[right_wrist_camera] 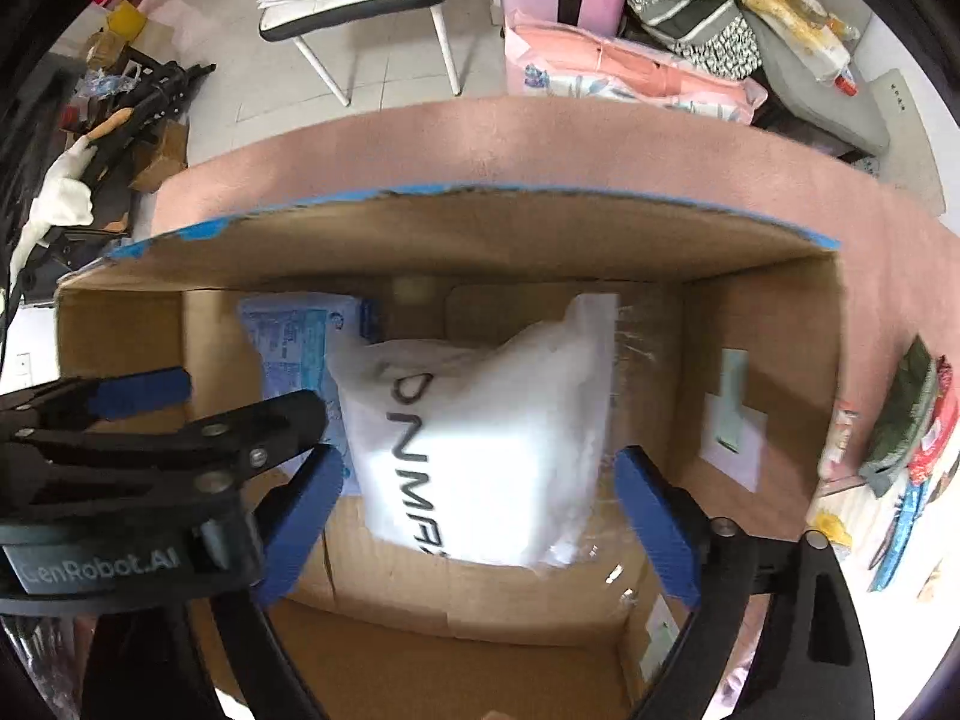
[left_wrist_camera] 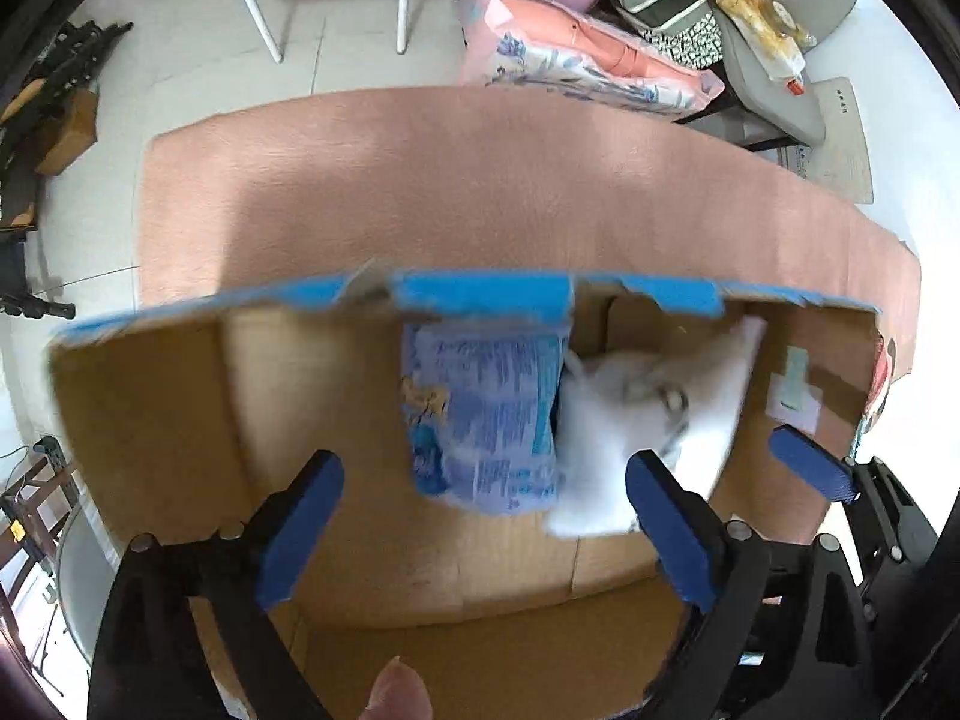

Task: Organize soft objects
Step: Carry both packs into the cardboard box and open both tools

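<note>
Left wrist view: left gripper [left_wrist_camera: 480, 525] over the open cardboard box [left_wrist_camera: 180, 420], jaws wide apart, holding nothing. The box sits on a pink fuzzy mat [left_wrist_camera: 480, 180] on the floor, near the mat's near edge. Inside, a blue printed pack [left_wrist_camera: 486, 414] leans against the far wall, and a white plastic bag [left_wrist_camera: 636, 426] lies just beside it toward the right wall, touching it. The blue pack looks like thin crinkly film over soft filling: likely light, squashy and a bit slippery. Best pinched at a sealed end or a gathered fold, not across the flat face. The box is stiff corrugated board with torn blue tape along the rim. The right gripper's blue pad shows at the right edge.

Right wrist view: right gripper [right_wrist_camera: 480, 516] also over the box, jaws wide open and empty, the white bag [right_wrist_camera: 480, 444] lined up between them but not touched. The bag is glossy, puffy and loosely filled, with black lettering and a peaked top corner. It is probably light and floppy, and the film will slide. The bunched top edge looks like the safest hold. The left gripper crosses the lower left of this view. More soft packs [right_wrist_camera: 918, 420] lie at the mat's right edge.
</note>
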Demonstrator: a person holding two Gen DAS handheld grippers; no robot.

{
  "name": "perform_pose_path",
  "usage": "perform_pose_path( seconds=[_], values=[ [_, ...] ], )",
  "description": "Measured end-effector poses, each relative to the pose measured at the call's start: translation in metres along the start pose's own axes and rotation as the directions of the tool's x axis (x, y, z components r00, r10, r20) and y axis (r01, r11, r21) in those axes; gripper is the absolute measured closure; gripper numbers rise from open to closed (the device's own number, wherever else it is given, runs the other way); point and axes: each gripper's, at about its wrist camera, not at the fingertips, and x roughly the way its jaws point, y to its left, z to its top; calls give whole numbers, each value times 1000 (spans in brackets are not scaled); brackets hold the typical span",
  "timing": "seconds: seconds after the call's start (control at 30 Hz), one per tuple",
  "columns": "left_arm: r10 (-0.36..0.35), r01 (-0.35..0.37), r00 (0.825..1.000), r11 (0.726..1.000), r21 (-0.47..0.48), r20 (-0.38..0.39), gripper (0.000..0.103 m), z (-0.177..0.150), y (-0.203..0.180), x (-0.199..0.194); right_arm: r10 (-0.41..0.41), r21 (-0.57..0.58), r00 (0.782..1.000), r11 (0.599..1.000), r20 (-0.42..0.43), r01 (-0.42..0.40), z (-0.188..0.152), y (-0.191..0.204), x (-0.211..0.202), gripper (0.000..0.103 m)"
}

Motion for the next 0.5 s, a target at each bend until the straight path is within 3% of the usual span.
perform_pose_path(
  seconds=[0.07, 0.27, 0.5],
  values=[
    [9, -9, 1000, 1000, -1, 26, 2, -12, 2, -11, -8, -11, 1000, 1000, 5, 8, -9, 1, -10, 0],
    [71, -70, 989, 997, -17, 130, 1, -46, 7, -38, -37, -59, 999, 997, 40, 40, -49, 6, -39, 0],
    [121, -115, 954, 993, -37, 274, 1, -106, 2, -72, -56, -59, 990, 996, 132, 64, -104, 4, -78, 0]
  ],
)
